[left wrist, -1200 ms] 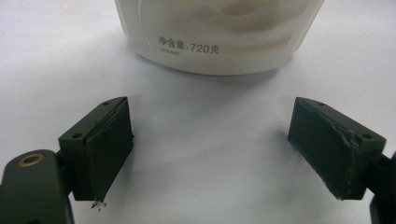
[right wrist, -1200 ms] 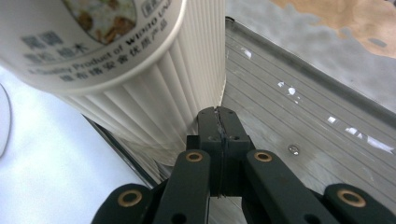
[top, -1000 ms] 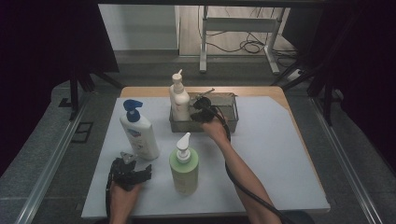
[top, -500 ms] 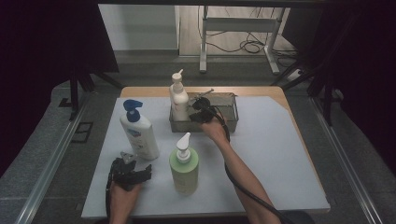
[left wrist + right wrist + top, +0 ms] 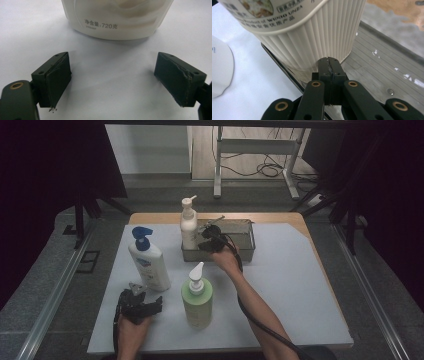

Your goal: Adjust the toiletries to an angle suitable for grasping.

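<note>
Three pump bottles on the surface [image 5: 300,285], two tools in play, one metal tray. Starting at the left: the left tool [image 5: 142,304] sits low at the near edge of the white surface, gripped in the person's left hand [image 5: 131,330], and its own view shows both black jaws spread wide with bare white surface between them, nothing held. Just beyond those jaws stands the base of the white bottle with the blue pump [image 5: 117,17], its printed lettering facing the camera; from the high view that bottle [image 5: 148,262] stands upright, just up and right of the left tool, close but apart from it. Moving right, bottle number two, the green bottle [image 5: 197,301] with a white pump, upright near the front middle, between the two forearms. Behind it, bottle number three, the cream ribbed bottle [image 5: 188,226], standing upright in the left end of the metal tray [image 5: 247,240] at the far side of the surface. And here's the right tool [image 5: 209,239], reaching over the tray's near wall, right beside that bottle. Its own view tells it: the two jaws are pressed flat together, nothing between them, their tips right at the foot of the cream ribbed bottle [image 5: 312,37], so close I cannot tell if they touch. The tray floor [image 5: 382,65] runs off to the right, grey and ridged.
</note>
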`<state>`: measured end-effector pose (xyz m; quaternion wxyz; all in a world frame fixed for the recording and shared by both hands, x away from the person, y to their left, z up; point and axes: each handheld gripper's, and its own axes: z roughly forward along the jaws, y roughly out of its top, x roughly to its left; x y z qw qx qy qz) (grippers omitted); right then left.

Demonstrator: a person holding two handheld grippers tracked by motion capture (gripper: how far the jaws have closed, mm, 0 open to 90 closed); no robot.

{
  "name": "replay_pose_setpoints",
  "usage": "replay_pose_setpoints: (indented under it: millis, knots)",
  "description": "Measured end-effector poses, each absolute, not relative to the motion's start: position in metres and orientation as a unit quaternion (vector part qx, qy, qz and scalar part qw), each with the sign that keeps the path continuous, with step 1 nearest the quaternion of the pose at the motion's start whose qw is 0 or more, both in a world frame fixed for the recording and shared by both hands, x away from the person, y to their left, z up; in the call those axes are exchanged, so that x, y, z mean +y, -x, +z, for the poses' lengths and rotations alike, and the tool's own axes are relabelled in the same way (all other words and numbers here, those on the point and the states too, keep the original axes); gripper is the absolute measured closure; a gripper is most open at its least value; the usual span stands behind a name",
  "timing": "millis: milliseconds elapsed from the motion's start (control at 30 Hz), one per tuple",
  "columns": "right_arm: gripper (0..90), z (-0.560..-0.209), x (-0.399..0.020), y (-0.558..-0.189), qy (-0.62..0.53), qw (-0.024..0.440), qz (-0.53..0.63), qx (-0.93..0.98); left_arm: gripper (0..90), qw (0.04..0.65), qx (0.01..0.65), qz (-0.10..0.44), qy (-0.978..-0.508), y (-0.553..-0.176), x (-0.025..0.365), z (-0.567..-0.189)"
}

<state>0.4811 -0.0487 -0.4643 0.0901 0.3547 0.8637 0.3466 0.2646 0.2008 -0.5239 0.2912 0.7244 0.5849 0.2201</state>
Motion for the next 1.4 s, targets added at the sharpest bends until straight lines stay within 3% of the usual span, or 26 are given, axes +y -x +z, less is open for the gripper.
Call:
replay_pose_setpoints:
  millis: [467, 933, 1167, 1400]
  knots:
    - [89.7, -0.462, -0.047, -0.481, -0.353, 0.09, 0.351, 0.863, 13.7, 0.292, 0.585, 0.22, -0.724, -0.265, 0.201, -0.524]
    - [78.9, -0.459, -0.055, -0.48, -0.347, 0.103, 0.357, 0.861, 13.7, 0.292, 0.585, 0.22, -0.724, -0.265, 0.201, -0.524]
    - [68.6, -0.453, -0.064, -0.478, -0.348, 0.109, 0.365, 0.857, 13.7, 0.291, 0.585, 0.22, -0.724, -0.265, 0.201, -0.524]
    - [52.9, -0.445, -0.075, -0.472, -0.339, 0.109, 0.378, 0.855, 13.7, 0.291, 0.585, 0.22, -0.724, -0.265, 0.201, -0.524]
